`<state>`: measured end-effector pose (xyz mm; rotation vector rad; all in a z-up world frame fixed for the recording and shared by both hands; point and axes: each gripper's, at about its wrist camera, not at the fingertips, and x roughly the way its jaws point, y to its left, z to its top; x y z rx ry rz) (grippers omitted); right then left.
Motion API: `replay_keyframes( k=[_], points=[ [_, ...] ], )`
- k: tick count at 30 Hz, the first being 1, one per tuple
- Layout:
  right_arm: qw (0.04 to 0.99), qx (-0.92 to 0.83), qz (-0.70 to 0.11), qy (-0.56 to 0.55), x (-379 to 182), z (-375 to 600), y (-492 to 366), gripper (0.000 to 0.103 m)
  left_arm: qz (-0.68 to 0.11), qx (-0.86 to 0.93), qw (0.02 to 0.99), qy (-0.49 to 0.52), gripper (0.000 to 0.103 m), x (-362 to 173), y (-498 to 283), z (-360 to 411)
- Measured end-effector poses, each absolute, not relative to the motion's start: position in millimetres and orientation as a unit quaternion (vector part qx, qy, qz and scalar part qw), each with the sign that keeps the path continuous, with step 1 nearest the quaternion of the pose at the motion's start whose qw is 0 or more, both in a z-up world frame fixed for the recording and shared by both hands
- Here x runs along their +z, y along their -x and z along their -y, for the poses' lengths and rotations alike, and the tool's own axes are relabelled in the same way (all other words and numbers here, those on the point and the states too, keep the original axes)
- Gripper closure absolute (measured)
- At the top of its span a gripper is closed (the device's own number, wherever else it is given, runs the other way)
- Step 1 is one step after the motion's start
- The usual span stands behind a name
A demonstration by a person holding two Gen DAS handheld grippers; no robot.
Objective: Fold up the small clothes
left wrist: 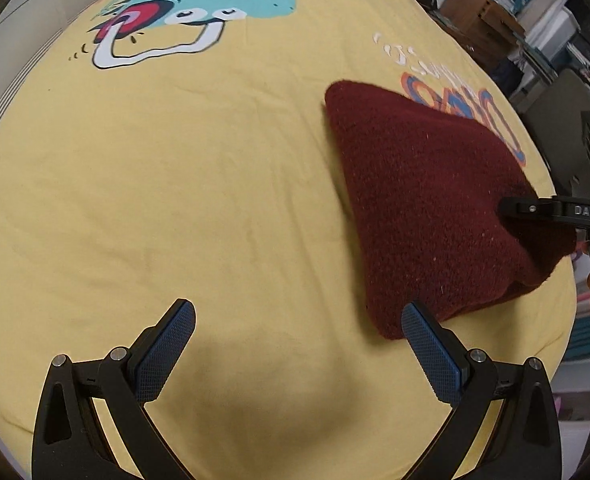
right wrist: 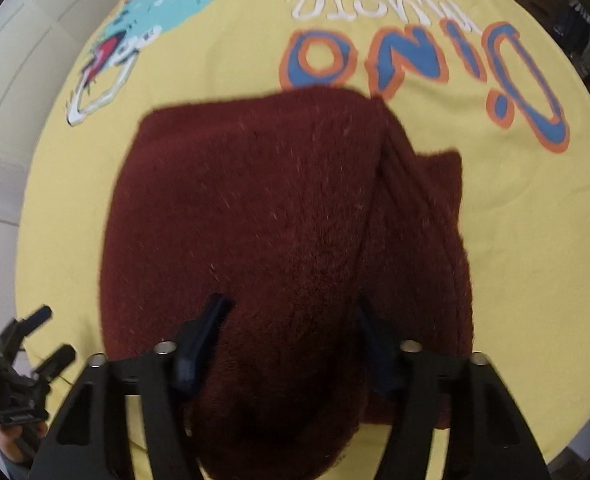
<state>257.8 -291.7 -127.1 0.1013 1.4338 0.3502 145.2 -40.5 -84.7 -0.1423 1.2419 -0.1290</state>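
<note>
From the left wrist view, the left gripper (left wrist: 298, 354) stands with its jaws wide apart and nothing between them, over bare yellow bedsheet (left wrist: 175, 200); the dark red knitted garment (left wrist: 435, 208) lies ahead and to its right, one corner just beside the right-hand blue pad (left wrist: 431, 356); probably this claw waits to catch that near corner for the next fold; at the far right edge the right gripper (left wrist: 535, 210) bites the cloth's raised edge, its finger marked "DAS"; the lifted edge suggests a fold in hand; beyond the garment, printed letters in blue and orange are partly hidden.

From the right wrist view, the right gripper (right wrist: 295, 344) has a thick bunch of the garment (right wrist: 255, 200) between its fingers, the pads pressed into the pile, so it is gripping the cloth; the rest of the garment spreads ahead of the claw, already doubled along a crease on its right; further ahead the sheet (right wrist: 515, 240) reads "DINO" and "MUSIC" upside down; the left gripper (right wrist: 51, 336) shows low at the left, spread and empty.
</note>
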Motion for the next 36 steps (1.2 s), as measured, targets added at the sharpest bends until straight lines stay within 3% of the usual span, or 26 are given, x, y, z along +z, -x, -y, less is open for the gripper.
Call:
replay_keyframes(
  k=[3,6,14,20,22,24,26,36],
  points=[
    [0.742,0.165,-0.648,-0.049,-126,299,-253,0.067,-0.583,-0.062,0.807,0.068,0.001,-88,-143,42],
    [0.757,0.164,-0.631,-0.048,-114,311,-249,0.071,-0.584,-0.063,0.807,0.069,0.001,-89,-143,44],
    [0.791,0.139,-0.595,-0.010,-79,343,-235,0.073,-0.580,-0.065,0.809,0.063,0.001,-84,-144,49],
    [0.777,0.101,-0.620,0.033,-119,357,-220,0.073,-0.580,-0.069,0.810,0.061,0.001,-82,-147,60],
    [0.779,0.100,-0.619,0.010,-130,367,-215,0.070,-0.579,-0.072,0.810,0.060,0.001,-81,-148,64],
    [0.785,0.089,-0.613,-0.006,-129,375,-214,0.046,-0.582,-0.074,0.808,0.055,0.001,-82,-149,69],
    [0.787,0.079,-0.612,-0.006,-126,379,-215,0.035,-0.584,-0.075,0.807,0.049,0.001,-83,-152,74],
    [0.806,0.106,-0.581,-0.049,-81,382,-215,0.019,-0.589,-0.108,0.800,0.033,0.001,-67,-195,111]
  ],
)
